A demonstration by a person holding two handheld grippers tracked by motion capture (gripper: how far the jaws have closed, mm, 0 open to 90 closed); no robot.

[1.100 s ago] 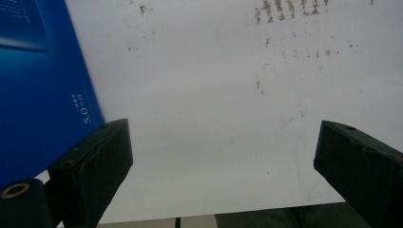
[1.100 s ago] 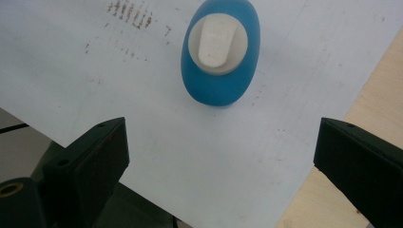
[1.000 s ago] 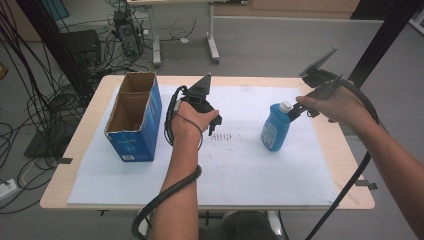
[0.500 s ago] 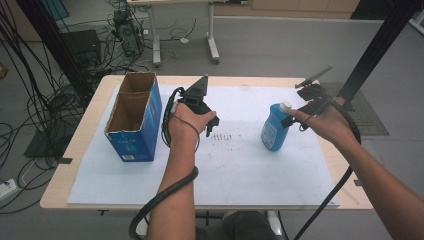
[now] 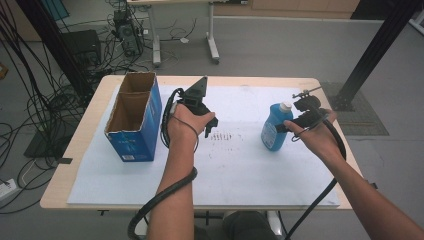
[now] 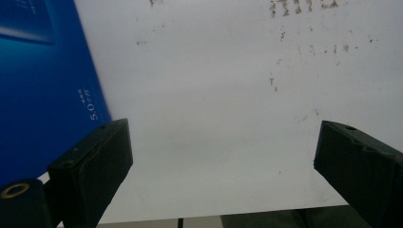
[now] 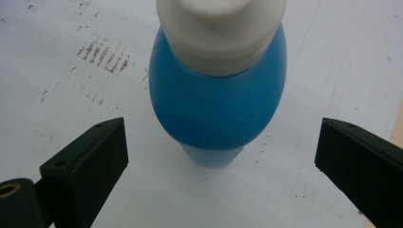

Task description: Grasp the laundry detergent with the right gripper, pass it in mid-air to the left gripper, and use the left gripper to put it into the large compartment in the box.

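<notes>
Tabletop first, pale wood, and nearly all of it lies under a white sheet that runs close to the near and far edges, with brown scuff marks speckled about its middle. Over by the left edge stands the blue carton, open at the top, brown inside, split into two compartments, its long side running from near to far; in the left gripper view its blue wall with white print sits just beside the left jaw. Next, the blue bottle with its white cap, upright on the sheet toward the right edge, well apart from the carton. From the near edge two forearms come in. The left hand holds the left gripper near the middle of the sheet, between carton and bottle, jaws pointing down at the paper; in its own view the left gripper is spread wide, released, with bare white sheet and scuffs between the jaws. The right hand carries the right gripper just beside the bottle, on its right. In the right gripper view the right gripper looks down over the cap, jaws wide apart, one on each side of the bottle's blue body and clear of it, gripping nothing.
</notes>
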